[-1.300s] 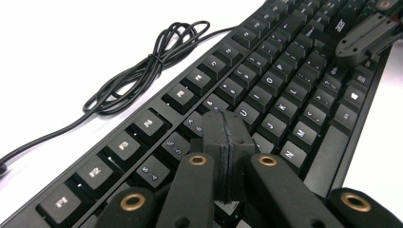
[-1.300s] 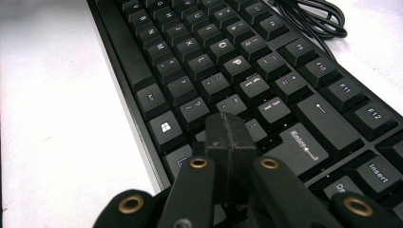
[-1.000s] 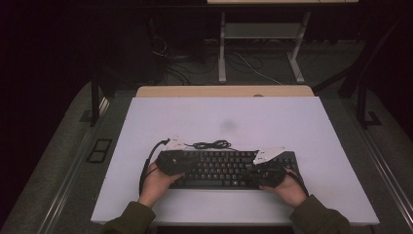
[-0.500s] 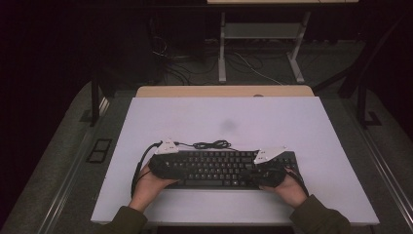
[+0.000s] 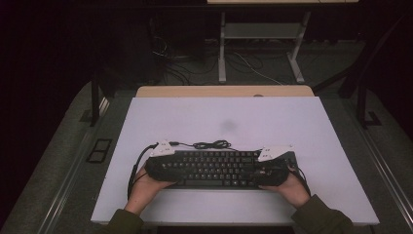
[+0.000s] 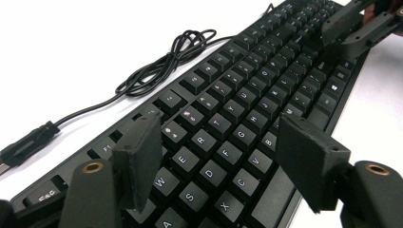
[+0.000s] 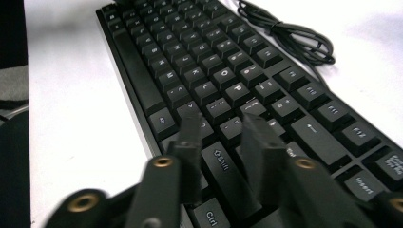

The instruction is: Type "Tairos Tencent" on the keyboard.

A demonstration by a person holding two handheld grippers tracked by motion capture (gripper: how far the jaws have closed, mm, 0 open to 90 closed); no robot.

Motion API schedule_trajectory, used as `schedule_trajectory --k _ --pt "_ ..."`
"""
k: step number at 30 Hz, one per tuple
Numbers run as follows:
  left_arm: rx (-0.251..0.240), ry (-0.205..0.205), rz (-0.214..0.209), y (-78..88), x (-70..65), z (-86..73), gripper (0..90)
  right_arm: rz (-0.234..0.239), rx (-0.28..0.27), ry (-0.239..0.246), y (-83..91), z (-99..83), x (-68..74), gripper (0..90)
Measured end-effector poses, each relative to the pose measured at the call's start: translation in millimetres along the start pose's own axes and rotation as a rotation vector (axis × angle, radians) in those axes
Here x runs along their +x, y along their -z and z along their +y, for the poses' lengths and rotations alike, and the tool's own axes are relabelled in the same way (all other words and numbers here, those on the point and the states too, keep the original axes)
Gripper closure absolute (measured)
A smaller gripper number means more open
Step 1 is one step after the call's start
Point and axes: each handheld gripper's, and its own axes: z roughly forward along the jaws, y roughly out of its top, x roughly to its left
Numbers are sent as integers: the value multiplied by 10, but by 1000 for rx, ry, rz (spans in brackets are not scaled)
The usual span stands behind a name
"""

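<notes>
I release the keyboard (image 5: 214,168) on the table (image 5: 234,122): left gripper (image 6: 214,166) at nine o'clock and right gripper (image 7: 223,142) at three, jaws just opening, gripping nothing; next, I judge, lifting clear.

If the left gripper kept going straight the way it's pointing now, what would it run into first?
Most likely the other hand's right gripper, at the keyboard's far end. The left gripper points along the key rows just above them, jaws having just been opening; if angled slightly down, it would scrape the keys first.
</notes>
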Motion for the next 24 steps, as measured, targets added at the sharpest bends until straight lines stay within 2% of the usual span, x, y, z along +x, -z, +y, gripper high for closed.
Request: schedule_trajectory --k 1,2,8,12,24 --pt "-2 0 0 2 -1 -3 302 -10 -8 1 16 -7 -5 539" --pt "-2 -3 -1 5 0 -6 302 -10 -8 1 16 -7 -5 539" --pt "-6 -7 -1 23 -18 -27 284 -21 -57 -7 52 -28 -22 342" --pt "-18 -4 -6 51 -28 -46 282 -26 -75 -2 66 -32 -15 309" --pt "-27 8 5 144 -29 -138 288 -27 -92 -9 83 -44 -24 301"
